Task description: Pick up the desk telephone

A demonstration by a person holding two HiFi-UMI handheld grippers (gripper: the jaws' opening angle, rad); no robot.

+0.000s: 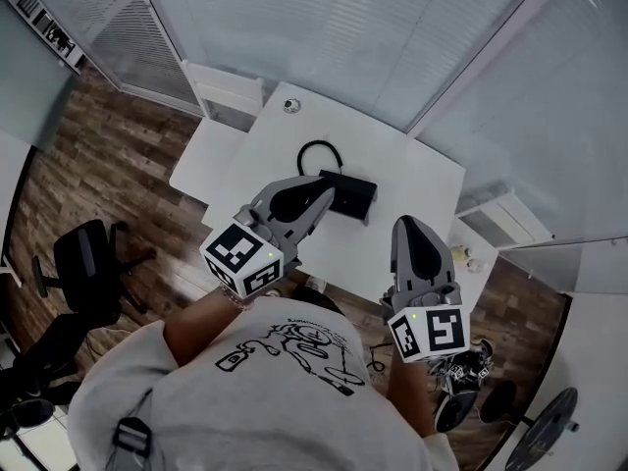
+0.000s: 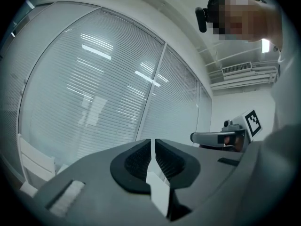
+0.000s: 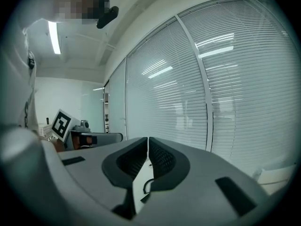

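The black desk telephone (image 1: 351, 194) lies near the middle of a white desk (image 1: 422, 180), with its cord looped in a ring (image 1: 319, 151) just behind it. My left gripper (image 1: 330, 188) is held above the desk's front half, its tip over the phone's left end, jaws shut and empty. My right gripper (image 1: 406, 224) hovers to the phone's right, nearer the front edge, also shut on nothing. In the left gripper view the shut jaws (image 2: 153, 144) point level at the blinds. The right gripper view shows its shut jaws (image 3: 148, 141) the same way.
A glass wall with blinds (image 1: 373, 27) runs behind the desk. A black office chair (image 1: 86, 263) stands on the wood floor at left, and a white side table (image 1: 208, 157) adjoins the desk's left. A low white shelf (image 1: 505, 219) and floor clutter (image 1: 469, 366) are at right.
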